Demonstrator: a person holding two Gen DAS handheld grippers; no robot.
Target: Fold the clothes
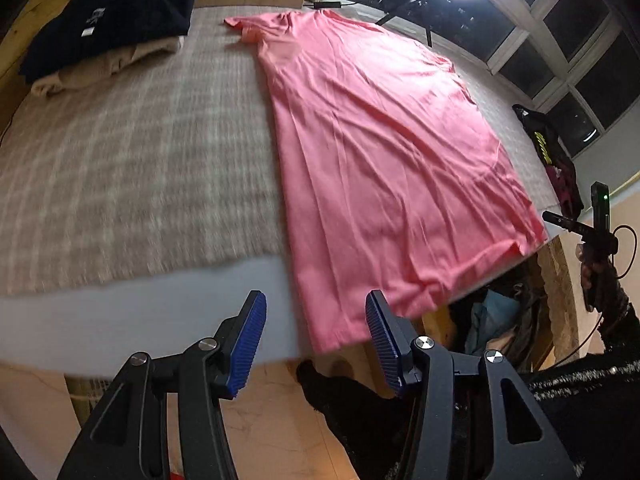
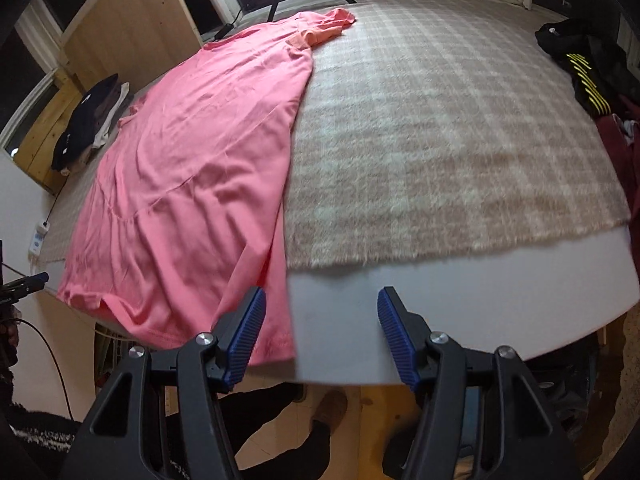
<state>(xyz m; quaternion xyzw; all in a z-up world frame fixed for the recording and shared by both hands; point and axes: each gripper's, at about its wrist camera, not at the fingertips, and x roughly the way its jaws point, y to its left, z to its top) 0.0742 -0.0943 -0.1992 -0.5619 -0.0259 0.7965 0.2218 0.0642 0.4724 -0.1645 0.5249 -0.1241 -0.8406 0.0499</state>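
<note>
A pink shirt (image 1: 384,152) lies flat on the checked blanket (image 1: 132,152), its hem over the worktop's (image 2: 500,300) near edge. Left gripper (image 1: 316,336) and right gripper (image 2: 320,336) fingers hang released, grasping nothing.

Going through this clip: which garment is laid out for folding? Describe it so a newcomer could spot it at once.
Start at the table covered by a checked blanket. The pink dress lies spread flat along it, hem hanging over the near edge. Unlike the dark folded stack at one far corner and the black heap at the side, it is the only bright, unfolded piece.
</note>
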